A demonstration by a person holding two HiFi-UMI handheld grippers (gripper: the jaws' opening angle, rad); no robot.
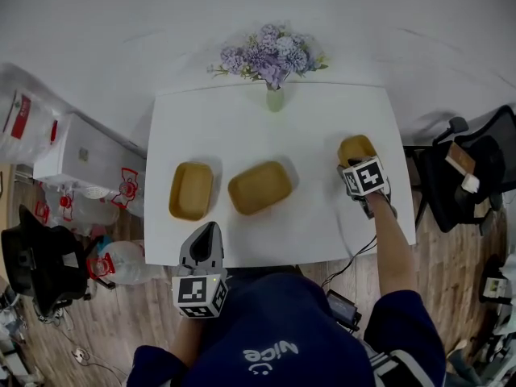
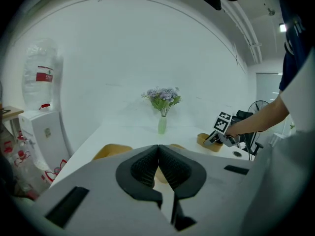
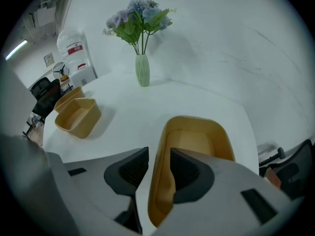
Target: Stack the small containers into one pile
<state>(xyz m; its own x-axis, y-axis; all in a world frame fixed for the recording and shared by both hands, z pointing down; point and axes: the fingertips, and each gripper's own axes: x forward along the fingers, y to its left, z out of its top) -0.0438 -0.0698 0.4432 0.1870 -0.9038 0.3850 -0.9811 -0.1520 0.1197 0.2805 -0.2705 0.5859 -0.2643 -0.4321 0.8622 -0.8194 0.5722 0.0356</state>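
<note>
Three tan plastic containers sit on the white table [image 1: 242, 127]: a left one [image 1: 192, 190], a middle one [image 1: 260, 187] and a right one [image 1: 357, 147]. My right gripper [image 1: 355, 164] is tilted down over the right container [image 3: 197, 141]. In the right gripper view its jaws [image 3: 159, 151] are open and straddle the container's left wall, one pad outside and one inside, not pressing. My left gripper [image 1: 208, 232] hovers at the table's front edge, near the left container [image 2: 110, 151], shut with nothing in it [image 2: 158, 147].
A green vase with purple flowers [image 1: 274, 95] stands at the table's far edge. Left of the table are a water dispenser [image 1: 81, 156] and bottles on the floor. A black chair [image 1: 472, 168] stands to the right. A cable hangs off the front right corner.
</note>
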